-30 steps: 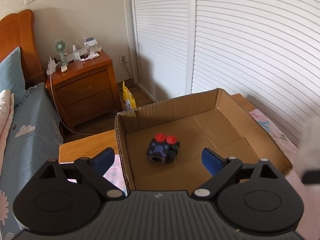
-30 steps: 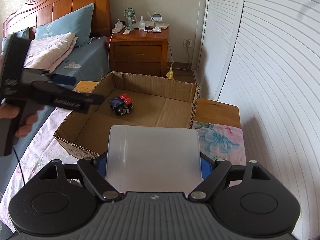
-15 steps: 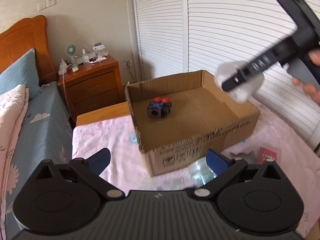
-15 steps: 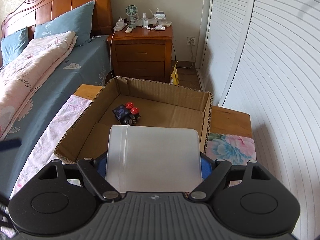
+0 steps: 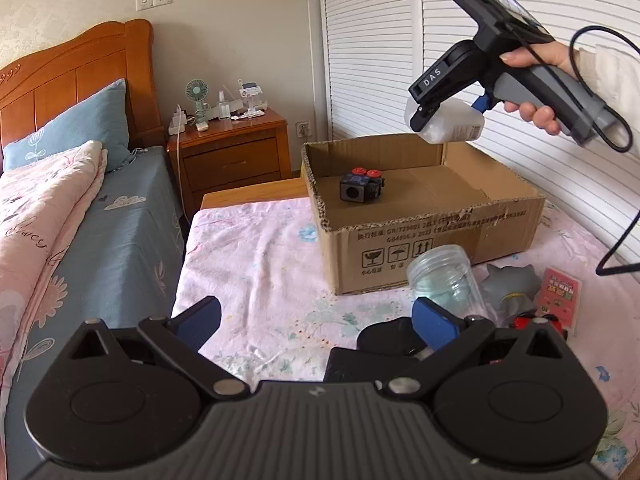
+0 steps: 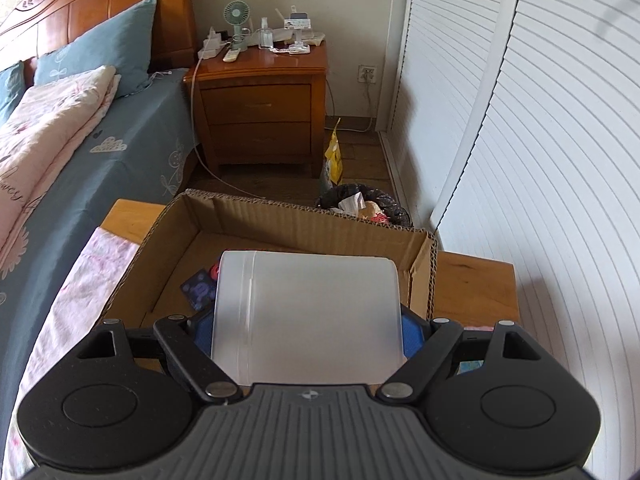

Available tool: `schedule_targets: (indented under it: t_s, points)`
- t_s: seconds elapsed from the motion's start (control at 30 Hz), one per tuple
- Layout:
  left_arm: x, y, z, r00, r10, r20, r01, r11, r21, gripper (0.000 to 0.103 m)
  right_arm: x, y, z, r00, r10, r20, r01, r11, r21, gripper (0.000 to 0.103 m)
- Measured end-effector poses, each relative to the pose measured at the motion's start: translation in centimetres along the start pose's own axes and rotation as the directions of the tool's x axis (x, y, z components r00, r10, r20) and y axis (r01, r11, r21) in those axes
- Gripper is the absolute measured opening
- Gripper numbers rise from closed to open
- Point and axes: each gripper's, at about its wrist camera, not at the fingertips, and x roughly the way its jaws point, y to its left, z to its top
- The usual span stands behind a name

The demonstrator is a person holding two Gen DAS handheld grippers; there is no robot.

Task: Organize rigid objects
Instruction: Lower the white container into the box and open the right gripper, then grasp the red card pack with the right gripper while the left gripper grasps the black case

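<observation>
My right gripper (image 6: 306,320) has its fingers clamped on a white jar (image 6: 308,316), held in the air above the far right corner of the box (image 5: 424,216). A black cube (image 5: 362,187) with red buttons sits inside the box near its far left corner. My left gripper (image 5: 316,316) hovers low over the counter (image 5: 256,264) with its fingers apart, gripping nothing. A clear jar (image 5: 444,280) lies just in front of the box, beside a grey toy (image 5: 512,280) and a pink card (image 5: 558,294).

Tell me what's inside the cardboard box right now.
Inside the cardboard box sits one black cube toy with two red buttons, on the bare floor. The right gripper holds a white jar above it. The near wall hides the front floor strip.
</observation>
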Motion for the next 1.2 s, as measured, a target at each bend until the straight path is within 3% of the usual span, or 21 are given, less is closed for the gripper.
schedule_targets:
  t_s: [0.13,0.53,0.87,1.0,1.2]
  points:
    - [0.2,0.4,-0.4,1.0,-0.017,-0.02,0.017,1.0,-0.02,0.101,1.0,0.0,0.3,0.999,-0.042,0.001,0.042,0.999,0.002,0.103]
    - [-1.0,-0.8,-1.2,0.998,-0.055,-0.031,0.056,0.998,0.01,0.101,-3.6,0.6,-4.1,1.0,0.002,0.024,-0.002,1.0,0.002,0.103]
    - [-1.5,0.1,-2.6,0.997,-0.028,-0.071,0.028,1.0,-0.005,0.101,-8.1,0.5,-11.3,0.997,0.018,0.07,-0.02,1.0,0.017,0.103]
    - [-1.5,0.2,-3.3,0.995,-0.026,-0.092,0.026,1.0,-0.005,0.101,-8.9,-0.2,-15.4,0.997,-0.013,0.071,0.009,0.999,0.052,0.103]
    - [-1.3,-0.2,-4.0,0.993,-0.026,-0.117,0.026,1.0,0.005,0.101,-8.6,-0.9,-20.2,0.999,-0.045,0.024,0.042,0.993,0.107,0.103]
